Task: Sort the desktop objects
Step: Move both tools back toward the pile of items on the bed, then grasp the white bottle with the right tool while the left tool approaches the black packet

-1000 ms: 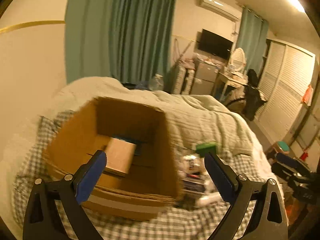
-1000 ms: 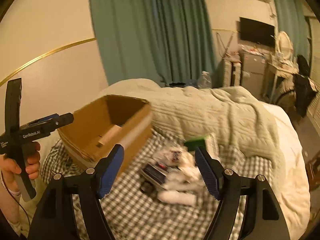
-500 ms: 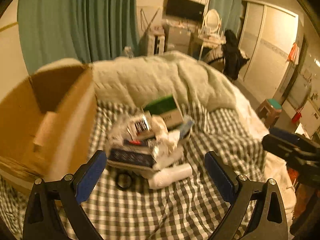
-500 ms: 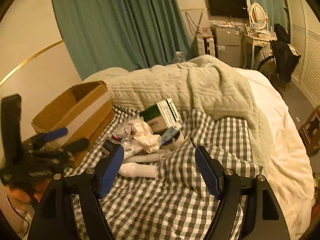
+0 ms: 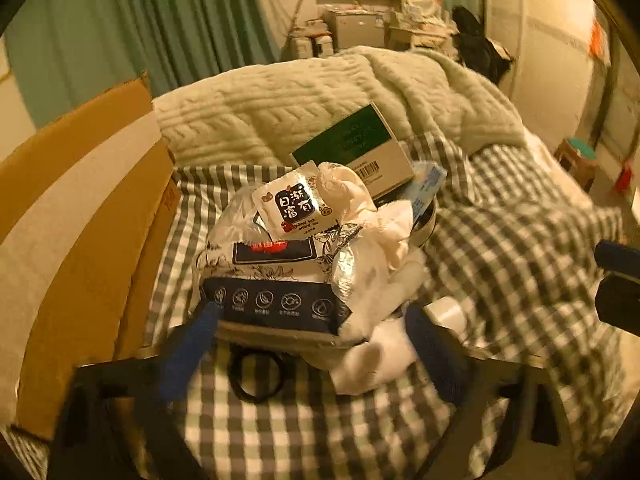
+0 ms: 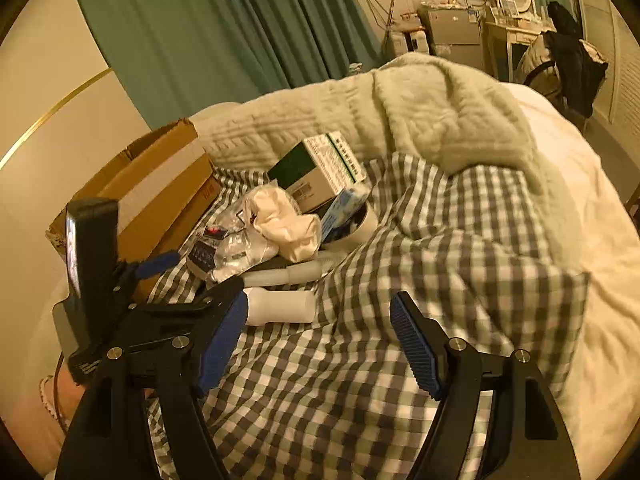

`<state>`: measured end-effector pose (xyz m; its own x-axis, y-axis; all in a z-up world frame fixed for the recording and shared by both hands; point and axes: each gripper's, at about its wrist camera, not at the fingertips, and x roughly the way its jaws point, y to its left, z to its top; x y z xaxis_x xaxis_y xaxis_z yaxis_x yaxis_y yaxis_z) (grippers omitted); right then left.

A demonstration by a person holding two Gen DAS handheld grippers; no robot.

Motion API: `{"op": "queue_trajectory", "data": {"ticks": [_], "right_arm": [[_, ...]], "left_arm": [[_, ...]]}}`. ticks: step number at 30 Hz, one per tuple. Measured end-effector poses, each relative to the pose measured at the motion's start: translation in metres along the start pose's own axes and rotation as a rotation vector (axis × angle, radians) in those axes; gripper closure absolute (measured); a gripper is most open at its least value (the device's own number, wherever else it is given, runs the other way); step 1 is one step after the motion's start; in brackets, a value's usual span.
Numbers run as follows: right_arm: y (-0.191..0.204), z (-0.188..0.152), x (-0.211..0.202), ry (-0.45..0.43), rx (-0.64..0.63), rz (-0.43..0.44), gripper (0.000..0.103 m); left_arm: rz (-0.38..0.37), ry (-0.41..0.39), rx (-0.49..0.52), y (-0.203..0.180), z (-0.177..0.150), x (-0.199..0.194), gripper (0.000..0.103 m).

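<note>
1. A dark blue packet [image 5: 276, 304] is lying at the front of a pile on the checked bed cover [image 5: 500, 264], awaiting sorting.
2. The left claw [image 5: 308, 320] is closing around it, pads not yet pressing.
3. The right claw [image 6: 316, 332] is hovering wide and empty beside a cardboard box [image 6: 160, 196], likely the destination.

bedsheet [image 6: 400, 280]: grey-and-white check pattern
blanket [image 6: 420, 104]: pale cream, ribbed cable-knit pattern, far side
cardboard box [image 6: 160, 184]: brown, crossed by a wide pale tape band, left
small carton [image 5: 352, 148]: dark green top, white sides, black barcode
sachet [image 5: 294, 204]: white, dark panel with white characters
pouch [image 5: 276, 292]: silvery, navy band with white round icons
hair tie [image 5: 256, 372]: black
curtains [image 6: 224, 28]: teal green, far
gripper pads [image 6: 414, 344]: blue, on black frames
</note>
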<state>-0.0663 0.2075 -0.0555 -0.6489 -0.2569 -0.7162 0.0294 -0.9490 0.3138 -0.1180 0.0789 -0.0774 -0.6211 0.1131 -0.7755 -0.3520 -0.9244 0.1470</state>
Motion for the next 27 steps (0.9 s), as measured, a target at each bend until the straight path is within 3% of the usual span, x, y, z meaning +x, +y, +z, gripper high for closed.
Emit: {"op": "queue_trajectory", "data": {"ticks": [1, 2, 4, 7, 11, 14, 20, 22, 27], "right_arm": [[0.003, -0.002, 0.004, 0.005, -0.007, 0.003, 0.03], [0.007, -0.003, 0.006, 0.005, -0.015, 0.0, 0.03], [0.017, -0.006, 0.01, 0.006, -0.042, 0.003, 0.03], [0.031, -0.011, 0.019, 0.019, -0.097, 0.004, 0.03], [0.055, -0.021, 0.035, 0.059, -0.221, -0.008, 0.029], [0.069, -0.028, 0.051, 0.094, -0.28, -0.038, 0.022], [0.066, -0.027, 0.091, 0.197, -0.197, -0.014, 0.016], [0.07, -0.028, 0.101, 0.223, -0.192, -0.006, 0.004], [0.08, -0.031, 0.114, 0.239, -0.204, -0.031, 0.001]], "left_arm": [[0.012, 0.0, 0.02, 0.0, -0.001, 0.0, 0.066], [0.003, 0.01, 0.016, 0.003, -0.004, 0.001, 0.078], [-0.021, 0.022, -0.03, 0.012, -0.008, 0.002, 0.085], [-0.08, 0.001, -0.156, 0.034, -0.018, -0.009, 0.088], [-0.096, -0.032, -0.209, 0.047, -0.027, -0.026, 0.088], [-0.116, -0.032, -0.246, 0.054, -0.032, -0.031, 0.088], [-0.106, 0.0, -0.274, 0.06, -0.046, -0.025, 0.088], [-0.109, 0.013, -0.282, 0.061, -0.048, -0.02, 0.088], [-0.103, 0.012, -0.294, 0.064, -0.05, -0.016, 0.088]]}}
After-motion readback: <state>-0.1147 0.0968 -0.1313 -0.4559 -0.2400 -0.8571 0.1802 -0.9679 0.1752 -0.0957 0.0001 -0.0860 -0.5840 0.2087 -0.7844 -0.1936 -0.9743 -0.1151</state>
